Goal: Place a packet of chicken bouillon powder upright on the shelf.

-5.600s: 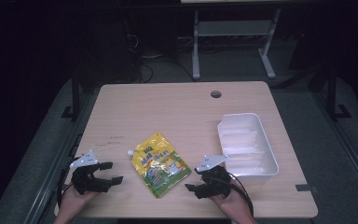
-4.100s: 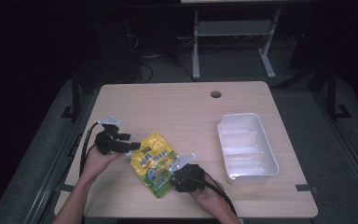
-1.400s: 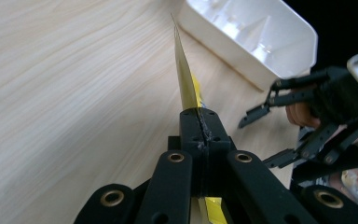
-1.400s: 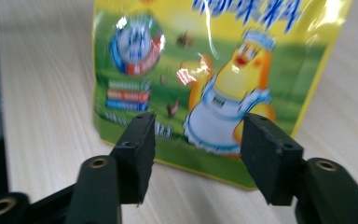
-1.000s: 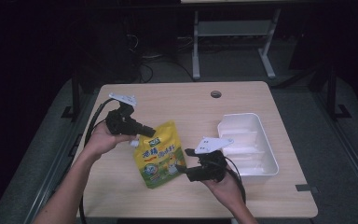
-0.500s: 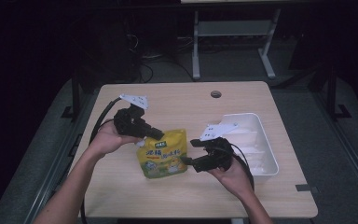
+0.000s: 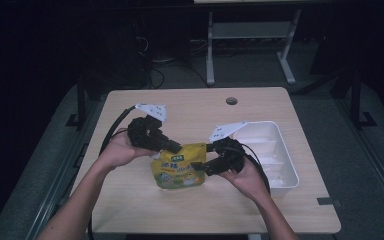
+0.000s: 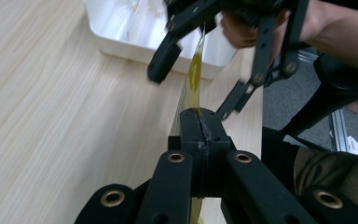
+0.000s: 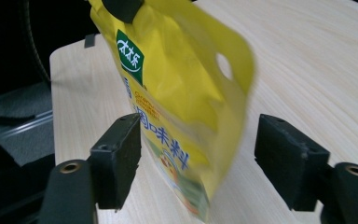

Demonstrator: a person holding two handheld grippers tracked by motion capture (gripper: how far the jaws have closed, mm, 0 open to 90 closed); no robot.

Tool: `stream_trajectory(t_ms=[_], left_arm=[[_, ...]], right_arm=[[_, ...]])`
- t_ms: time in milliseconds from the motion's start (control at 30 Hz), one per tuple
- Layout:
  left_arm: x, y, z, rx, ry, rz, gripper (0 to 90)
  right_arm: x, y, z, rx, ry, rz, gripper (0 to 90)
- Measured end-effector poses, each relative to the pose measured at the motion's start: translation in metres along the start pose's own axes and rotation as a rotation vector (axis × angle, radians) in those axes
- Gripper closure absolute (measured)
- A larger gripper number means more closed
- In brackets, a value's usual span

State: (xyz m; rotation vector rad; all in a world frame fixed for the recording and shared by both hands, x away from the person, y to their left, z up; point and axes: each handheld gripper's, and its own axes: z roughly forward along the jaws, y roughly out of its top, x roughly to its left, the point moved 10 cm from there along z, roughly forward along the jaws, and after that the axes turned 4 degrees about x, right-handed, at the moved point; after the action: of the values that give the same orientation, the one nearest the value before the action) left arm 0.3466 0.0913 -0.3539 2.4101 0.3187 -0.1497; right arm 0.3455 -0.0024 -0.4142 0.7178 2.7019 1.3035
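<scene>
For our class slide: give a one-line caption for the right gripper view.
Open right gripper straddles a yellow pouch above the wooden table.

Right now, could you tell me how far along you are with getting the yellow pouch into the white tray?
Done: the yellow pouch is off the table, hanging upright, its top edge pinched in the shut left claw. In hand: the right claw is open, its jaws on either side of the pouch's edge, not yet closed. Left: carrying the pouch to the white tray, which sits beside it, and releasing it there.
</scene>
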Motion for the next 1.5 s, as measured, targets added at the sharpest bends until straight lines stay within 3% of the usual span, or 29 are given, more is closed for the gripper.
stream_trajectory(t_ms=[233,433,633,800,1100,1367,1500], left_arm=[[-0.012,0.012,-0.003,-0.005,0.000,0.041,90.0],[-0.015,0.016,-0.005,-0.009,0.009,0.053,90.0],[-0.013,0.016,-0.007,-0.012,0.015,0.052,90.0],[-0.012,0.016,-0.009,-0.025,0.022,0.048,90.0],[-0.012,0.015,-0.012,-0.033,0.022,0.051,89.3],[-0.005,0.009,-0.024,-0.054,0.078,0.039,78.4],[-0.003,0.006,-0.035,-0.089,0.101,0.029,72.1]], right_arm=[[0.005,0.003,0.001,-0.018,0.059,-0.021,43.9],[0.011,0.006,-0.005,-0.049,0.119,-0.032,62.5],[0.013,0.005,-0.007,-0.055,0.147,-0.039,78.1],[0.016,0.007,-0.009,-0.060,0.129,-0.080,86.6],[0.023,0.009,-0.013,-0.038,0.145,-0.110,89.8],[0.021,0.011,-0.018,-0.032,0.141,-0.112,89.9],[0.018,0.010,-0.020,-0.027,0.136,-0.099,89.9]])
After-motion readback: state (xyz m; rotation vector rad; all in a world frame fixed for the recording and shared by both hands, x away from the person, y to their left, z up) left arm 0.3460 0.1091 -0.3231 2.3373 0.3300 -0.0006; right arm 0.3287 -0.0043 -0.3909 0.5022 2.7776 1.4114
